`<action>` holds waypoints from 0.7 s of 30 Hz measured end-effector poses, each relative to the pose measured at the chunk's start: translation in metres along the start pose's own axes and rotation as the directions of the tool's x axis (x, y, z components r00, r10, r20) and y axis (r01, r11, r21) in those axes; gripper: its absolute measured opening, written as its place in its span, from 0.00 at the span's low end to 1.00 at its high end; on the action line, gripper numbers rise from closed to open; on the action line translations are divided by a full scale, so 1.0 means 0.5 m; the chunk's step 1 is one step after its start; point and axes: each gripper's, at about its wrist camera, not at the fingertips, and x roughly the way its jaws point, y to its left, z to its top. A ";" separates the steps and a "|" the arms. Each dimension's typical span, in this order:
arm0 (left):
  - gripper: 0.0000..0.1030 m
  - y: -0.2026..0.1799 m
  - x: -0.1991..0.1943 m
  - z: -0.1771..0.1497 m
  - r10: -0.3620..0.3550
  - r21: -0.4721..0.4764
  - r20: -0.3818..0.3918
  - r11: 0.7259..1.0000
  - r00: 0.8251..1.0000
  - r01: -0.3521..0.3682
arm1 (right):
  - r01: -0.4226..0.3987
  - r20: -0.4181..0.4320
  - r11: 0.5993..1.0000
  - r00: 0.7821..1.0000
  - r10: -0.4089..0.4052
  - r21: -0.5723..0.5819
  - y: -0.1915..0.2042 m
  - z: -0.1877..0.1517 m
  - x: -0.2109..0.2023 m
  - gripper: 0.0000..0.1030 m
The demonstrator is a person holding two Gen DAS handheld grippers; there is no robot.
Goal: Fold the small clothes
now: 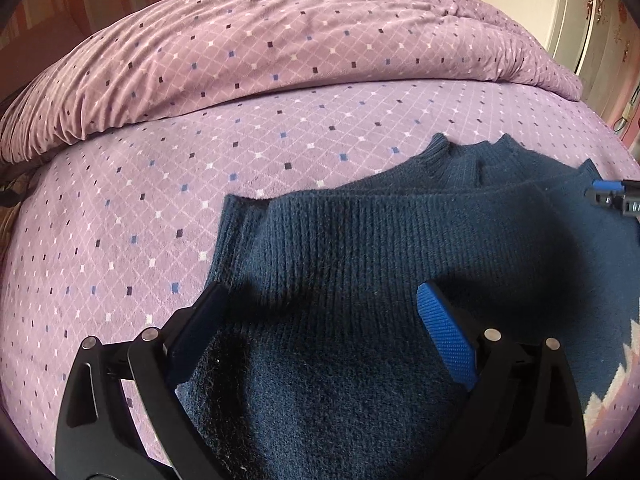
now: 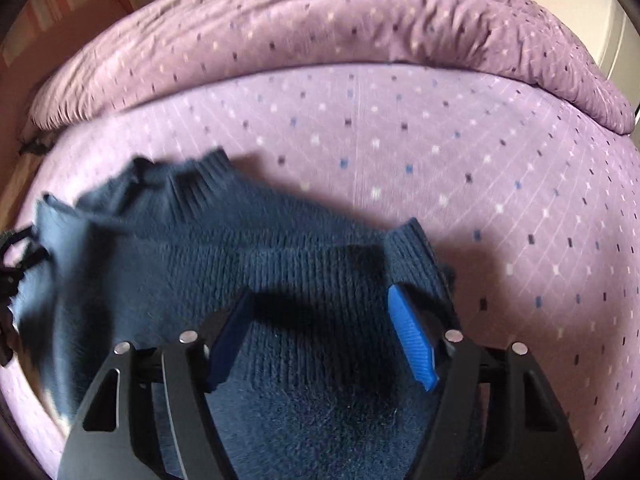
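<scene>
A navy sweater (image 1: 360,264) lies bunched on the bed (image 1: 140,208). The left gripper (image 1: 324,312) and right gripper (image 2: 320,312) hover over its ribbed hem, jaws wide and holding nothing. Looks mid-fold; next they should pinch the hem corners and carry them over

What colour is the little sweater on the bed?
The sweater is dark navy blue, a ribbed knit. The left wrist view shows it best.
</scene>
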 end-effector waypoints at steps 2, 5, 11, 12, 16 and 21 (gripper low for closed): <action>0.92 -0.001 0.003 0.000 0.007 -0.001 -0.002 1.000 1.000 -0.007 | 0.007 0.000 1.000 1.000 -0.007 0.000 0.003 -0.002 0.005 0.68; 0.92 -0.001 0.001 0.003 0.015 -0.009 -0.002 1.000 1.000 -0.015 | 0.030 0.011 0.999 1.000 -0.030 -0.014 0.009 0.004 -0.009 0.69; 0.97 -0.006 -0.086 -0.006 0.081 -0.093 0.019 0.993 0.996 -0.079 | 0.138 0.172 0.990 0.976 -0.136 -0.001 0.056 -0.034 -0.157 0.91; 0.97 -0.010 -0.110 -0.021 0.093 -0.114 0.024 0.989 0.995 -0.090 | 0.162 0.192 0.987 0.968 -0.162 0.016 0.060 -0.048 -0.177 0.92; 0.97 -0.020 -0.154 -0.089 0.097 -0.182 -0.013 0.978 0.995 -0.098 | 0.198 0.198 0.979 0.959 -0.205 0.056 0.079 -0.137 -0.222 0.92; 0.97 -0.022 -0.135 -0.158 0.113 -0.195 -0.107 0.972 0.988 -0.132 | 0.182 0.133 0.981 0.973 -0.190 0.073 0.076 -0.213 -0.215 0.91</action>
